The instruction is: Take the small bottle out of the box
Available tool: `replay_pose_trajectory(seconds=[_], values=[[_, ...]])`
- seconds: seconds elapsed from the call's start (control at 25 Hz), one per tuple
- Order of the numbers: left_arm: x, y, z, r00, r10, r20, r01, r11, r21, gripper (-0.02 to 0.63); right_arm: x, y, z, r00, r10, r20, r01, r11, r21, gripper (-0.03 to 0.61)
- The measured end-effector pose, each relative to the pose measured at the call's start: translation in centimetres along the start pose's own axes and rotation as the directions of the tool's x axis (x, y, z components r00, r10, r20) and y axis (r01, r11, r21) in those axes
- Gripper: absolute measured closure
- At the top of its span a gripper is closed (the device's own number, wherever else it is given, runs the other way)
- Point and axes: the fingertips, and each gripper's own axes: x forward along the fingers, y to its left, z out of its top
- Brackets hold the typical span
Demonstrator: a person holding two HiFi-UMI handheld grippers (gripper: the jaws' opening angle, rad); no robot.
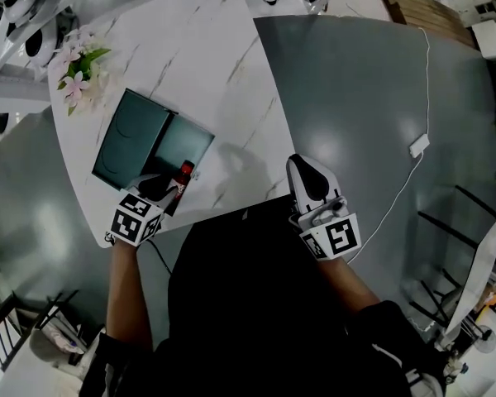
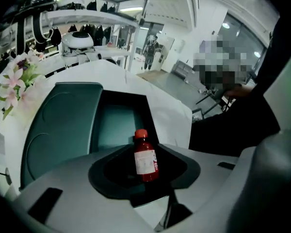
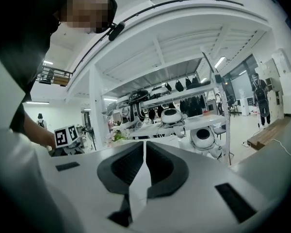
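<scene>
My left gripper [image 2: 144, 178] stands released around the small bottle [image 2: 145, 157], seemingly still inside the box [image 2: 114, 127]; grasping and lifting remain. The right gripper [image 3: 144, 174] is clenched, empty.

Robotics lab: white robot heads [image 3: 171, 115] on long shelving [image 3: 184, 93], bright industrial hall.

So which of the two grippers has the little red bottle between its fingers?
The left gripper: the small bottle stands between its spread fingers, apparently not squeezed. The right gripper has its fingers closed together with nothing between them.
</scene>
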Motion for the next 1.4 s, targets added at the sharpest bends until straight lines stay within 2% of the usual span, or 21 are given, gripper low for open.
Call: replay_pose_trajectory(seconds=[0.32,0.52,0.64,0.76,0.88,1.0,1.08,1.4], values=[[2.4,0.2,-2.2,0.983,-0.037,-0.182,0.033,0.999,-0.025,0.425,2.0,-3.3,0.1,1.000,-0.010,-0.003,0.011,1.000,0.028,0.538],[3.1,0.0,-2.5,0.975,-0.047,-0.217,0.044,0.999,-0.019,0.405,1.8,-3.9,-0.3,1.000,-0.026,-0.006,0.026,0.999,0.041,0.538],[3.4,0.3,-2.6,0.973,-0.060,-0.223,0.046,0.996,-0.070,0.387,1.7,-3.9,-0.7,0.999,-0.034,-0.009,0.034,0.998,0.046,0.538],[3.8,0.9,-2.9,0.970,-0.025,-0.241,0.002,0.995,-0.095,0.348,1.4,-3.8,-0.8,0.999,-0.041,-0.009,0.042,0.998,0.053,0.538],[4.7,1.3,-3.3,0.959,0.064,-0.277,-0.067,0.998,0.001,0.369,1.2,-3.8,-0.8,0.999,-0.052,-0.004,0.052,0.997,0.062,0.538],[5.1,1.6,-3.2,0.949,0.132,-0.285,-0.108,0.989,0.098,0.374,1.1,-3.7,-0.7,0.999,-0.054,-0.003,0.054,0.997,0.051,0.538],[5.6,1.9,-3.1,0.946,0.152,-0.287,-0.119,0.984,0.129,0.376,1.0,-3.6,-0.9,0.998,-0.057,-0.006,0.057,0.997,0.044,0.538],[5.9,2.3,-2.6,0.968,0.154,-0.201,-0.141,0.987,0.076,0.380,1.3,-2.3,-0.2,0.999,-0.034,0.003,0.034,0.999,0.007,0.538]])
